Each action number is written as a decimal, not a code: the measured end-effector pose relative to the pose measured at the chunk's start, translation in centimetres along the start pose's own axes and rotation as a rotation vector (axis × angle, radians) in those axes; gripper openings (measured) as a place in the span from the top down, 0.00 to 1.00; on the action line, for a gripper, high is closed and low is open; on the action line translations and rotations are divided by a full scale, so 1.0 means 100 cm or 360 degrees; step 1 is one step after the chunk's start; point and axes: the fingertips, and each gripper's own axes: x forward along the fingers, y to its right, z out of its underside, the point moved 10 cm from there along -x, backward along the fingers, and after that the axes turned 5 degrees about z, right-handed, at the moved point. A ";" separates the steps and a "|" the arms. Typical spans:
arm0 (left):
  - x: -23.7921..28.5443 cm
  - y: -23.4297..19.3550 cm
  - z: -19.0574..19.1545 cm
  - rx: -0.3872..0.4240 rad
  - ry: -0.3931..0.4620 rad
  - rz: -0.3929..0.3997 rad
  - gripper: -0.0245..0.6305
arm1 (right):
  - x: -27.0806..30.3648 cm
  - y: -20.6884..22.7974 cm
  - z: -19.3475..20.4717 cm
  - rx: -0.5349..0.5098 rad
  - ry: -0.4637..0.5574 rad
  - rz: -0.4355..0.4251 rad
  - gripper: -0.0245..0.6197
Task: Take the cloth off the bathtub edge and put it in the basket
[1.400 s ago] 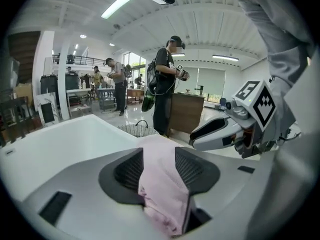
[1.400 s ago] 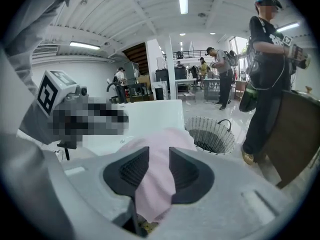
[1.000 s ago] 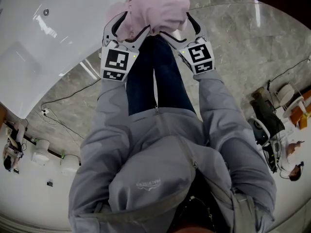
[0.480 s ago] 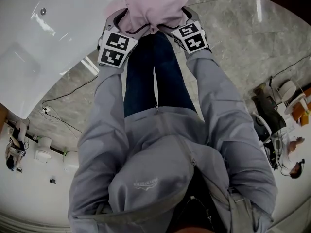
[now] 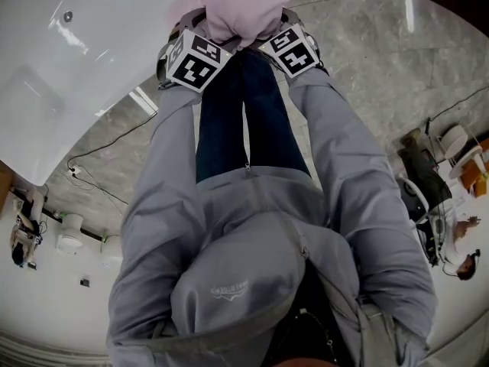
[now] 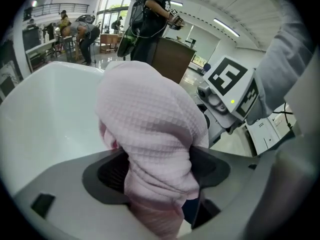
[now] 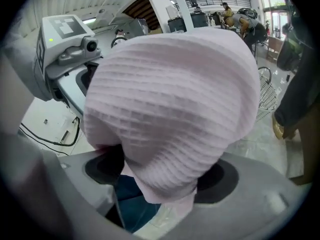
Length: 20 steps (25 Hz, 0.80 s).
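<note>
The pink waffle cloth (image 5: 244, 2) is a thick bundle at the top of the head view, above my blue trouser legs. It is off the white bathtub (image 5: 69, 67), which lies to its left. My left gripper (image 5: 191, 30) and right gripper (image 5: 289, 23) hold it from either side. In the left gripper view the cloth (image 6: 150, 124) fills the wide gap and touches both pads; these jaws have just been opening. In the right gripper view the cloth (image 7: 170, 109) is pinched between the pads, whose jaws have just been closing. Its tail hangs below both grippers.
A white wire mesh thing (image 7: 267, 96) stands on the marble floor beyond the cloth. Cables (image 5: 99, 155) run over the floor by the tub. Bags and gear (image 5: 428, 182) lie at the right. A person (image 6: 150, 24) stands at a counter behind the tub.
Both grippers have sunk with the cloth and tipped further down. Their marker cubes have drawn closer together toward the top of the head view.
</note>
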 end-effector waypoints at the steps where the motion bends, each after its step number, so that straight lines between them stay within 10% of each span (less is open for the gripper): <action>1: 0.002 0.001 -0.001 0.0012 -0.0023 0.0003 0.42 | -0.001 -0.003 -0.001 0.0007 0.0005 -0.0010 0.35; 7: -0.002 0.006 -0.006 0.0048 -0.0085 0.0010 0.43 | -0.029 -0.016 -0.006 0.0089 0.0100 -0.0037 0.72; 20: -0.053 0.035 -0.030 0.0084 -0.0028 0.0043 0.75 | -0.103 -0.042 -0.023 0.0094 0.0249 0.0053 0.80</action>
